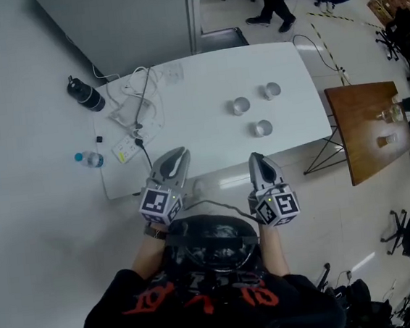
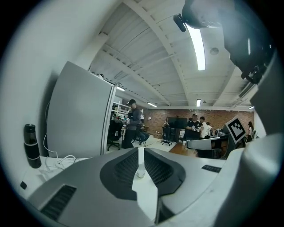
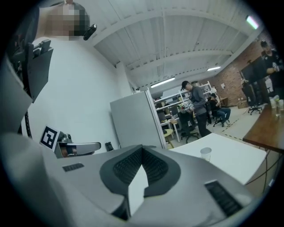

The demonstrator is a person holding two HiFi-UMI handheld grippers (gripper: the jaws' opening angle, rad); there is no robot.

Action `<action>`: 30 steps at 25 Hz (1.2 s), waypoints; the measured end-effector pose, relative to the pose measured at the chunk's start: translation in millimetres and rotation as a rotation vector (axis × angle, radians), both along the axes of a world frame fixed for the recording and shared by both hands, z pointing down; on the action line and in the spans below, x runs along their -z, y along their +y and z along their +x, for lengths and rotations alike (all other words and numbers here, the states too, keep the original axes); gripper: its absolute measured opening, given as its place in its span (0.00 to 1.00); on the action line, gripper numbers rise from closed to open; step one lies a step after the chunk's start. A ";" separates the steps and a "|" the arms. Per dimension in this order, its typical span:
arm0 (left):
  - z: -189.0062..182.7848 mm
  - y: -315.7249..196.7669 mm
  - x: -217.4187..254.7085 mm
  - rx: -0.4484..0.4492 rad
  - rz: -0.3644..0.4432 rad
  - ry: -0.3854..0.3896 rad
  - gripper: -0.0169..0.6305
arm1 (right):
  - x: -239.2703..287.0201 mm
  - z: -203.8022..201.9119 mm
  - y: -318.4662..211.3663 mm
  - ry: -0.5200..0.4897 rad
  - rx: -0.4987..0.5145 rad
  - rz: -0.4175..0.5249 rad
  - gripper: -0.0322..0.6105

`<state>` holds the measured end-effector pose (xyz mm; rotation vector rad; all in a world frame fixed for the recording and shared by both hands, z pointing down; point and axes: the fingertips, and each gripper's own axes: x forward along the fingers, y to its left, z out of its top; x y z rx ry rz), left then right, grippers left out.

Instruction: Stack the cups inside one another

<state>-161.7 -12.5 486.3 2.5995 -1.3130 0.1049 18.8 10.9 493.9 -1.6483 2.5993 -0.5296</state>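
Three cups (image 1: 262, 128) stand apart near the tabletop's (image 1: 196, 80) right edge, none nested. The right gripper (image 1: 256, 158) is closed, the left gripper (image 1: 180, 153) barely ajar, both empty.

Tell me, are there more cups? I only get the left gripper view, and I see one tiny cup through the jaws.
Observer: Yes. The head view shows three on the white table: a left cup, a far cup and a near cup. They all stand apart and none are stacked.
Operator: Is my other gripper holding anything?
Observer: No. The right gripper view shows the right gripper shut, with nothing between its jaws.
Operator: Are we close to the cups?
Observer: Not yet. In the head view, the left gripper and the right one hang over the table's near edge, with bare tabletop between them and the cups.
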 end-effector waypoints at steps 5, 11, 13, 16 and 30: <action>5.0 -36.8 -3.4 -0.054 -0.004 0.032 0.09 | -0.3 6.5 -20.5 0.020 -0.066 -0.004 0.06; 19.4 -64.5 -7.5 -0.106 -0.014 0.047 0.09 | -12.6 30.3 -32.5 0.060 -0.146 -0.033 0.06; 22.7 -70.0 -9.0 -0.119 -0.017 0.047 0.09 | -21.6 37.8 -34.3 0.080 -0.163 -0.044 0.06; 27.5 -80.7 -8.5 -0.120 -0.014 0.037 0.09 | -34.2 45.5 -39.2 0.103 -0.160 -0.060 0.06; 86.7 -99.4 1.6 0.133 -0.011 0.002 0.09 | -66.4 91.2 -93.2 0.283 0.175 -0.047 0.06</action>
